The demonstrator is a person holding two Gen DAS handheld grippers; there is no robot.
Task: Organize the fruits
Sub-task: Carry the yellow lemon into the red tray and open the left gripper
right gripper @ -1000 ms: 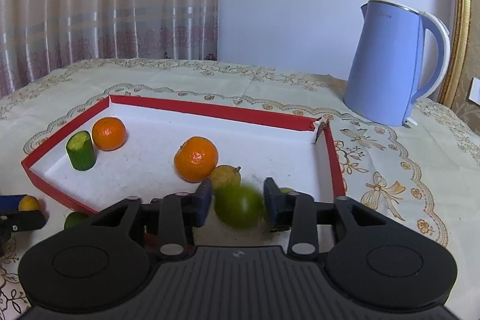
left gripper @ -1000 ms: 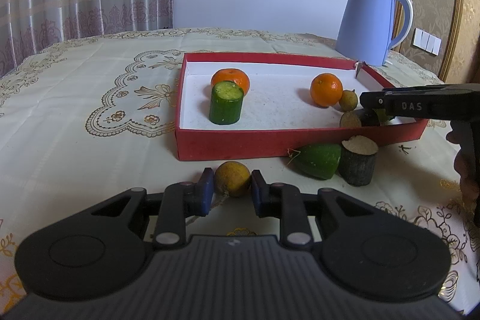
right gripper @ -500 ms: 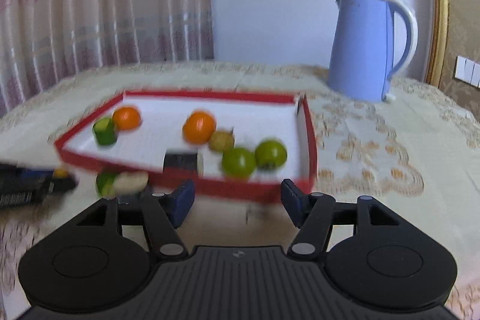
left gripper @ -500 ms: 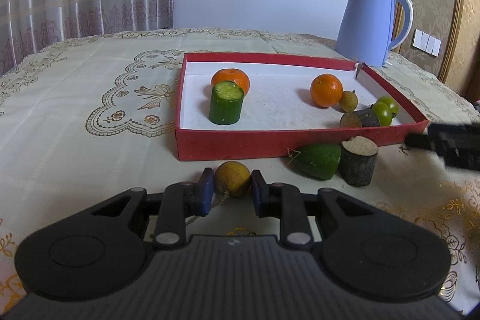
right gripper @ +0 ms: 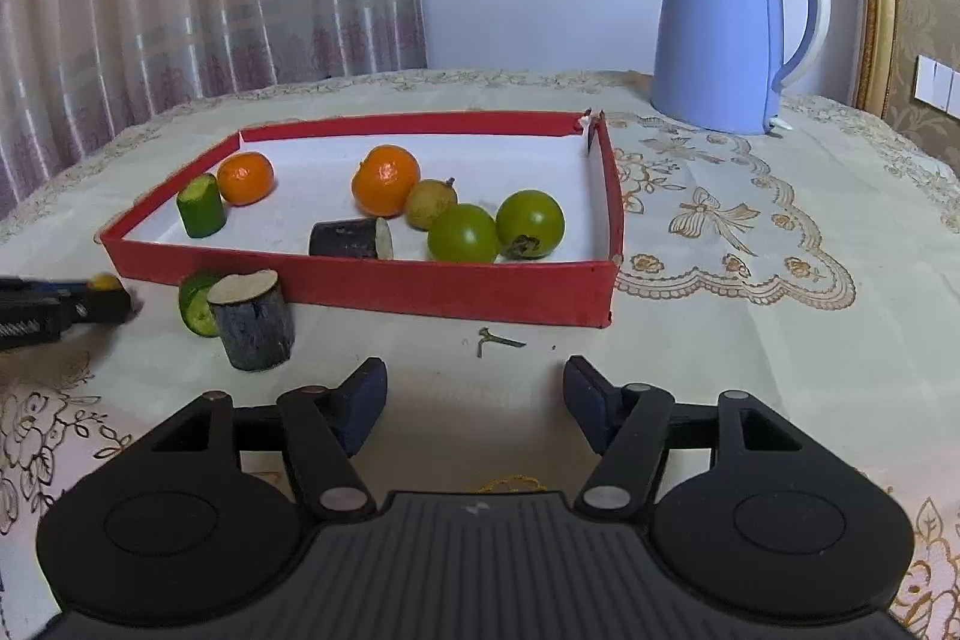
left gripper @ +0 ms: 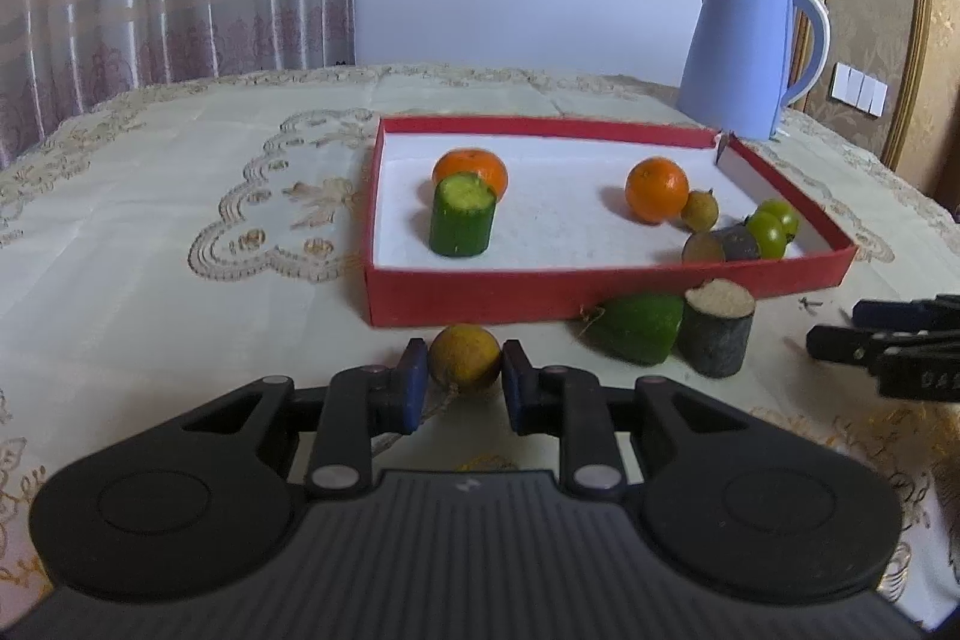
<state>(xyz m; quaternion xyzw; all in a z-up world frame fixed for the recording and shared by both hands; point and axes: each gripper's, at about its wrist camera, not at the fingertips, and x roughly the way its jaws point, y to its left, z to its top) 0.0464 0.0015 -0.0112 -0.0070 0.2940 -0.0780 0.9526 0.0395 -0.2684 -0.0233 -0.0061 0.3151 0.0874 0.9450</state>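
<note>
A red tray (left gripper: 600,285) (right gripper: 420,289) holds two oranges (right gripper: 385,179), a cucumber piece (left gripper: 462,215), a small brown fruit (right gripper: 429,203), a dark stalk piece (right gripper: 348,238) and two green fruits (right gripper: 497,227). My left gripper (left gripper: 465,379) is shut on a small yellow-brown fruit (left gripper: 465,357) on the cloth just in front of the tray. My right gripper (right gripper: 474,400) is open and empty on the cloth before the tray's right front corner. A green cucumber end (left gripper: 636,327) and a dark stalk piece (left gripper: 717,331) (right gripper: 252,319) lie outside the tray.
A blue kettle (right gripper: 729,22) stands behind the tray at the right. A small green stem (right gripper: 495,340) lies on the cloth ahead of my right gripper. An embroidered tablecloth (left gripper: 180,220) covers the table. Curtains hang behind.
My right gripper has let go of a green fruit into the tray, opened, and pulled back to the cloth in front of it. My left gripper has stayed on the small fruit.
</note>
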